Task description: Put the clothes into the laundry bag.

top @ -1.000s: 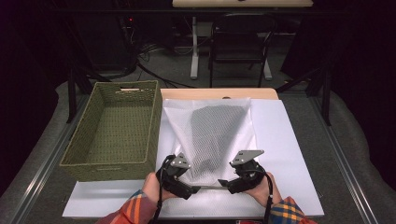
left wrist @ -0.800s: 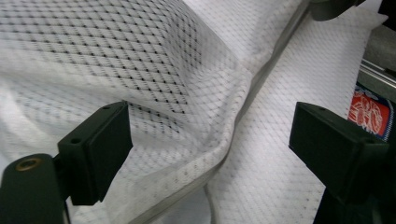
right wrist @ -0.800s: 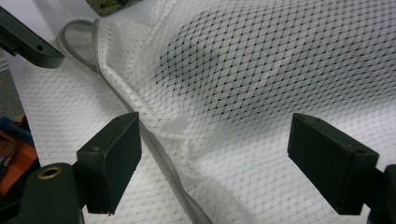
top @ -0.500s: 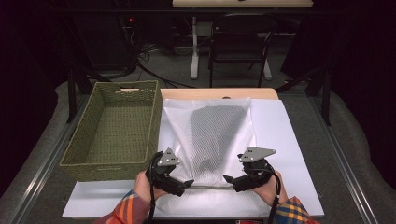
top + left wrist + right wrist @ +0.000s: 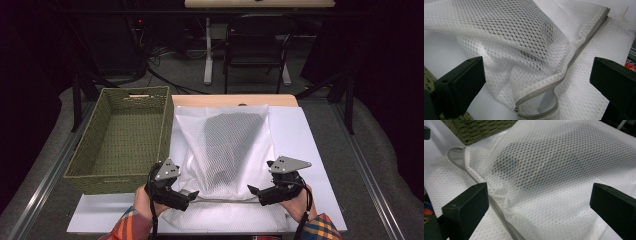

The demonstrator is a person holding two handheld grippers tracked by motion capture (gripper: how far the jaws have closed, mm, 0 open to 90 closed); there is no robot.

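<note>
A white mesh bag (image 5: 222, 145) lies on a white sheet (image 5: 310, 145) on the worktop (image 5: 235, 100), just right of a woven basket (image 5: 125, 137); its long axis runs near to far, the grey zip edge (image 5: 564, 75) at the near end, facing the person; a dark thing (image 5: 232, 135) shows through the mesh in the far half. The left claw (image 5: 192, 196) sits at the bag's near left corner, jaws wide apart; the right claw (image 5: 251, 190) at the near right corner, jaws likewise apart; both point inward along the zip edge.
</note>
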